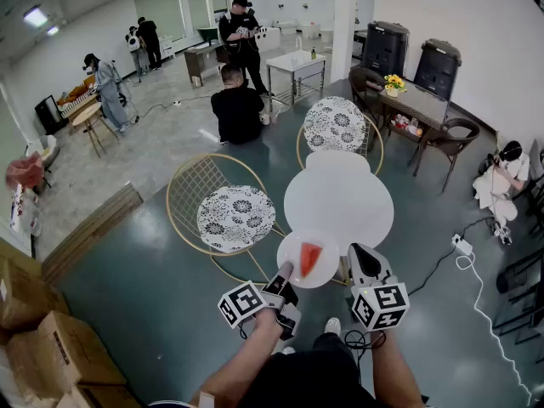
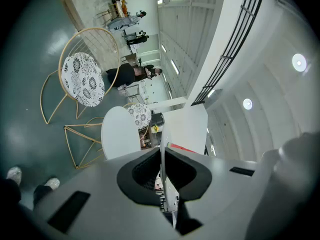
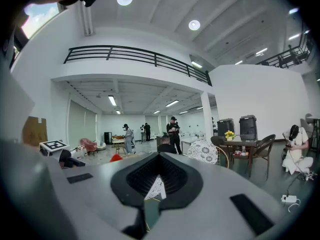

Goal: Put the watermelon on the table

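My left tool (image 2: 162,158) is closed on the rim of a thin white plate (image 2: 163,139), which its own view shows only edge-on. The head view shows the watermelon (image 1: 310,259) plainly: a red wedge lying on that plate, at the near edge of the round white tabletop (image 1: 340,202). My right tool (image 3: 156,181) is narrow and has nothing between.

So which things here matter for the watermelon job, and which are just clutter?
Job: watermelon slice; white plate under it; left gripper, shut on the plate's rim; round white table.
Clutter: patterned-cushion chairs; cardboard boxes; yellow flowers.
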`<state>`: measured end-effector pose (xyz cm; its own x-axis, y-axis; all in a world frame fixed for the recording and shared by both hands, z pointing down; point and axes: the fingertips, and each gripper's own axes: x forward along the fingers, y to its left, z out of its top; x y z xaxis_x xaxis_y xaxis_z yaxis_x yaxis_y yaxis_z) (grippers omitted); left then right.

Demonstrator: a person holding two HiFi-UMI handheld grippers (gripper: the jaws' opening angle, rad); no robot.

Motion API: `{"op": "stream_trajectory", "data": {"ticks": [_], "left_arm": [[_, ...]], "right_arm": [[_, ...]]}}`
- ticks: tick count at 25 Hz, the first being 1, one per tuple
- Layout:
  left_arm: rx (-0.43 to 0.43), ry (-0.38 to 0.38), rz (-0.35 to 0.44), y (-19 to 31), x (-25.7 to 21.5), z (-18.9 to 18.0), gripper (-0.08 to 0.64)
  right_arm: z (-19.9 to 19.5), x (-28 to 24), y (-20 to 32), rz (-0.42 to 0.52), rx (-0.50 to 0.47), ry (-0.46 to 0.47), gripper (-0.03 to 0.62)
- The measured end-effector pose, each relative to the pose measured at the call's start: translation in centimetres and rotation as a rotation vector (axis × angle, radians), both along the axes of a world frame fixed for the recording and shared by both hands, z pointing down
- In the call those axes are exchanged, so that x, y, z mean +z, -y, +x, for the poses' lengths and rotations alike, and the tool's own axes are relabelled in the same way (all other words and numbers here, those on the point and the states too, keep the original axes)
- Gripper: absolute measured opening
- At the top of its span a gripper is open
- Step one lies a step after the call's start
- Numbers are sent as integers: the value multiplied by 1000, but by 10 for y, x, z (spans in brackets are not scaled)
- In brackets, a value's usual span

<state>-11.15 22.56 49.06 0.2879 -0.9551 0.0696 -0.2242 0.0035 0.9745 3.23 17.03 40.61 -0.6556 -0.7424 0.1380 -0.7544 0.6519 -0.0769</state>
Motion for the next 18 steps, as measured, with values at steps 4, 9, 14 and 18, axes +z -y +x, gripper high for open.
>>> {"op": "stream_trajectory", "data": {"ticks": [4,9,14,18], "left_arm": [[4,-1,-2,2,1,-6,21],[9,-4,-6,2,4,-8,21],[12,-5,-3,2,3,-12,21],[15,-1,1,3,4,-12,21]], "right_arm": [[-6,2,3,-10,8,-15,2],[-8,5,3,-16,16,-16,2],[-11,3,3,-10,19,-19,2],[-12,6,4,-8,22,-22,2]]}}
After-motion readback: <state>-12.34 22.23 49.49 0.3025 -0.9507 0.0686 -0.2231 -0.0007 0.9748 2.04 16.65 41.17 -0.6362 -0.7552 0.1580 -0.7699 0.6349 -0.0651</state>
